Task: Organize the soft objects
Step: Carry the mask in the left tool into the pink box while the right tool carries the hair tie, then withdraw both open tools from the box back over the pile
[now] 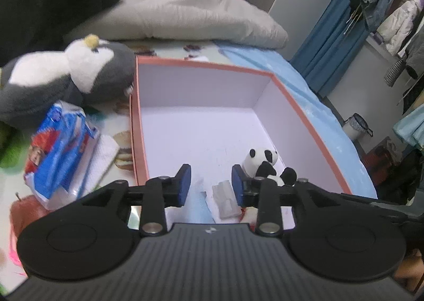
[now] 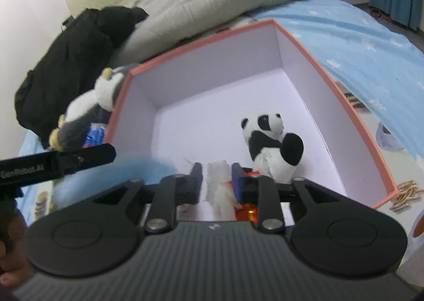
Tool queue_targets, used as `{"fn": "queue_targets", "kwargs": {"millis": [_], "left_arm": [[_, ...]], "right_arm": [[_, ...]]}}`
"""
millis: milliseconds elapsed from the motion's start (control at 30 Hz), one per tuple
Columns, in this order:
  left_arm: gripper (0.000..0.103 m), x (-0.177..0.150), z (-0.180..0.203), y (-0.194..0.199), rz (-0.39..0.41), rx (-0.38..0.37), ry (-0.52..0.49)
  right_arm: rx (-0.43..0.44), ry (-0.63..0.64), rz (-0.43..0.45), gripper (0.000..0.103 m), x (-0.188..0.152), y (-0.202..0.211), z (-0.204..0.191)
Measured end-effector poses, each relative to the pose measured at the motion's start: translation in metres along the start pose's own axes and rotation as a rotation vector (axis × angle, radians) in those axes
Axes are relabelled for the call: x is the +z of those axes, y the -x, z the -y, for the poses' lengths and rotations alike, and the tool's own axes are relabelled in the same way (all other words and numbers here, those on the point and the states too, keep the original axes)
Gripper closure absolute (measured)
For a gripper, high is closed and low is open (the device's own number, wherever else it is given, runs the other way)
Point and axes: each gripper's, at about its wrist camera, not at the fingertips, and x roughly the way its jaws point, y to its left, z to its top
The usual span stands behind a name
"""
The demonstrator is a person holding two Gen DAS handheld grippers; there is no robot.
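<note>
A pink-rimmed box (image 1: 201, 83) with a white inside stands on the bed. A small panda plush (image 1: 262, 162) sits at its near right; the right wrist view shows the panda (image 2: 267, 139) too. A white fluffy toy (image 1: 225, 197) with a red-orange bit lies at the box's near edge. My left gripper (image 1: 211, 185) is open above it, with gaps on both sides. My right gripper (image 2: 216, 181) is open too; the white toy (image 2: 220, 195) stands between its pads, close to the right one. A grey-and-white penguin plush (image 1: 79, 70) lies left of the box.
A blue tissue pack (image 1: 61, 150) and a red apple (image 1: 23, 211) lie left of the box. A black jacket (image 2: 71, 62) and a grey duvet (image 1: 180, 14) are piled behind. The left gripper's black body (image 2: 58, 160) reaches in from the left. Wooden sticks (image 2: 405, 195) lie at the right.
</note>
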Motion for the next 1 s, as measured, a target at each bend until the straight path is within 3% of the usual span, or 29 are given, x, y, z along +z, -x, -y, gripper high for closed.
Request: {"fn": "queue_targets", "kwargs": {"millis": [100, 467, 733, 1000], "left_arm": [[0.049, 0.002, 0.002, 0.021, 0.032, 0.003, -0.013], [0.047, -0.010, 0.004, 0.133, 0.206, 0.001, -0.067], [0.046, -0.060, -0.023, 0.212, 0.265, 0.020, -0.051], [0.046, -0.117, -0.072, 0.267, 0.292, 0.121, -0.008]], "right_arm": [[0.004, 0.012, 0.029, 0.064, 0.001, 0.014, -0.009], [0.045, 0.064, 0.186, 0.062, -0.011, 0.097, -0.057], [0.073, 0.123, 0.266, 0.062, -0.051, 0.145, -0.108], [0.115, 0.176, 0.280, 0.062, -0.096, 0.160, -0.155]]}}
